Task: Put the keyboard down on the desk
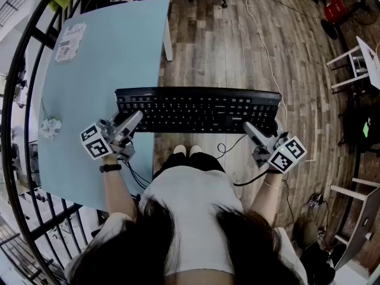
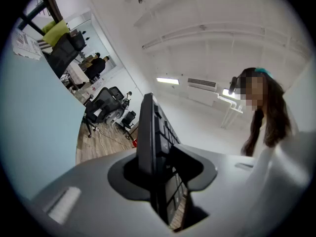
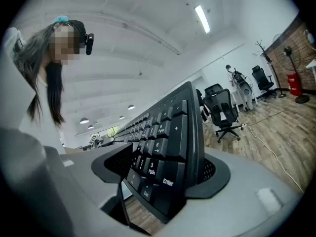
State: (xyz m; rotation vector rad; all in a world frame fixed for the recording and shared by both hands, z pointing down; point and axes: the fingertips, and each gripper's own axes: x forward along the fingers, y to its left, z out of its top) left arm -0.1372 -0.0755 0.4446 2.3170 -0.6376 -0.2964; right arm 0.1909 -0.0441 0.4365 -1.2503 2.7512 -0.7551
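Keyboard (image 1: 199, 108) clamped at both ends, mostly beyond the desk (image 1: 107, 52).
Your left gripper (image 1: 138, 117) and right gripper (image 1: 249, 127) each pinch one short end; only the left end overlaps the desk's right edge. Probably stiff, light, smooth plastic: keep both end grips level.

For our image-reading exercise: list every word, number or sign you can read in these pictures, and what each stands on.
"Enter": keyboard number pad, right gripper view.
"3 PgDn": same pad.
"9 PgUp": same pad.
"Del": same pad.
"6": same pad.
"+": same pad.
Brand mark on the keyboard, head view: too small to read.
Print on the paper sheet on the desk: too small to read.
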